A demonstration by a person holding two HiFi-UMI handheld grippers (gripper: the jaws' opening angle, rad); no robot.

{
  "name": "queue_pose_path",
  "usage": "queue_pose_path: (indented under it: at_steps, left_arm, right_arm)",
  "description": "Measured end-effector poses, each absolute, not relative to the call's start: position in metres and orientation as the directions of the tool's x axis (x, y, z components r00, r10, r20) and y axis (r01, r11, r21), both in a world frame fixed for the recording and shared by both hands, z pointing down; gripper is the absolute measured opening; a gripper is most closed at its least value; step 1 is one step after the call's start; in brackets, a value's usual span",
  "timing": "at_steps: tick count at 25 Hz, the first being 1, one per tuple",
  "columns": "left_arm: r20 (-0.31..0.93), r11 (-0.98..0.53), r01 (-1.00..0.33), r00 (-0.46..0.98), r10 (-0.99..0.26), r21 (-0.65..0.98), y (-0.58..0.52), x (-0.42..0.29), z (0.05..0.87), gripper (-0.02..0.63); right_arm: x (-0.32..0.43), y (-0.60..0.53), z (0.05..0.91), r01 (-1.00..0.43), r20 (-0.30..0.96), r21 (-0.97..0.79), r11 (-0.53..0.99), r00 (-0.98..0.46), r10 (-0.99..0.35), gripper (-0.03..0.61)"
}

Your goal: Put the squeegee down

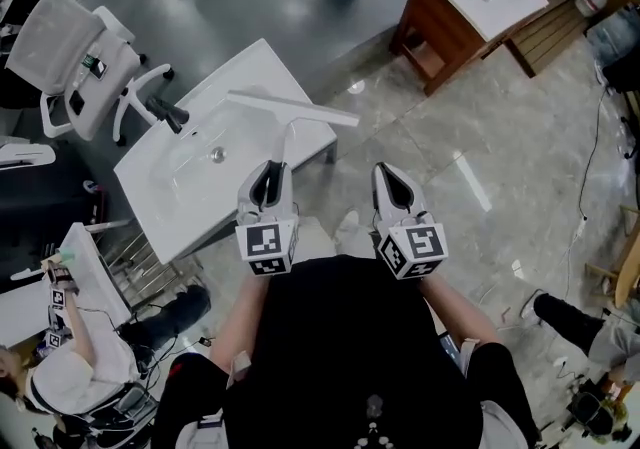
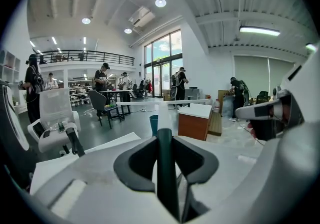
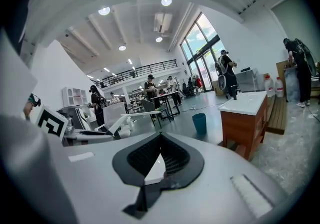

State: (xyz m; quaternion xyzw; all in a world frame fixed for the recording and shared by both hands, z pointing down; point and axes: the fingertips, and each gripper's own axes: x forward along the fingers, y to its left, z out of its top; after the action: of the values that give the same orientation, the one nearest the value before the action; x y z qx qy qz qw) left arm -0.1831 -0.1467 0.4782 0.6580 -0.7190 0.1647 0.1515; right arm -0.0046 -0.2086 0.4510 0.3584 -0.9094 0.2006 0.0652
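White sink top (image 1: 250, 67) below; left gripper (image 1: 274, 167) clamps squeegee (image 1: 292, 106) (blade crosswise); right gripper (image 1: 386, 170) closed, empty.

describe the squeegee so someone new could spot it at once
Find the big white washbasin top at the left of the head view. Above its right side hangs the squeegee, its handle clamped in the left gripper. It is the only thin white T-shaped bar.

a lab hall: loose washbasins (image 1: 200, 177), office chairs (image 1: 75, 52).
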Motion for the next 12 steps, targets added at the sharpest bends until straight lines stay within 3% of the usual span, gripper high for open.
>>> queue_pose_path:
  at_steps: [12]
  left_arm:
    - [0.514, -0.057, -0.998, 0.032, -0.857, -0.031, -0.175, -0.215, 0.531, 0.106]
  right_arm:
    - [-0.030, -0.229, 0.460, -0.757, 0.320, -0.293, 0.584, -0.654, -0.686, 0.003]
